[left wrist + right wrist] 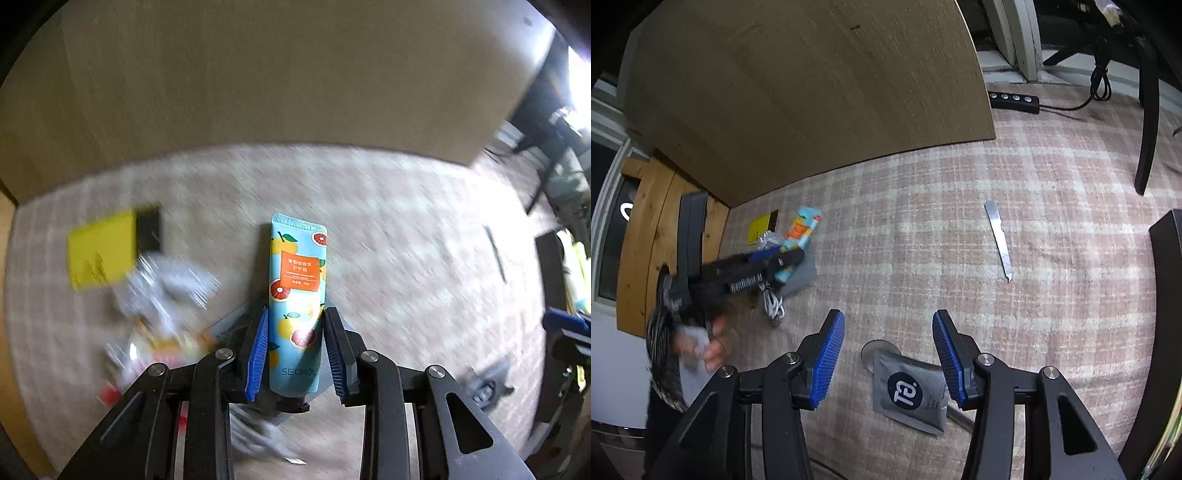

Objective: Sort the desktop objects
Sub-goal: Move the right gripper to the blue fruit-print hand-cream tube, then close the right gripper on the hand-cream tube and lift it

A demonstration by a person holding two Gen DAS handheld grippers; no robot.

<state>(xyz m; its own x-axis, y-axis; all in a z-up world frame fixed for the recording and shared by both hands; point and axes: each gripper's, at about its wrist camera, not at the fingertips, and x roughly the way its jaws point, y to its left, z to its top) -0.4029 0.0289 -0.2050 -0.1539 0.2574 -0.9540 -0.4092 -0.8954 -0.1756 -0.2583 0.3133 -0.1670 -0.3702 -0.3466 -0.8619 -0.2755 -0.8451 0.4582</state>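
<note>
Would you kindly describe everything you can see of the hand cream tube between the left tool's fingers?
The hand cream tube is a soft-looking light blue tube printed with grapefruit and yellow citrus, an orange label panel and lettering near its black cap. The flat crimped end points away from the camera, the cap toward it. The left tool has its blue ribbed pads against both sides of the tube's lower half. Beneath it show a grey item and the checked cloth.

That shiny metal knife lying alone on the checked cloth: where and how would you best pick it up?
Grip the knife across its narrow width near the middle, coming straight down from above. It lies flat on the checked cloth, long and thin, so only its two long edges offer the pads something to pinch. Turn the right tool so its opening crosses the blade. That is a judgement, not a certainty.
</note>
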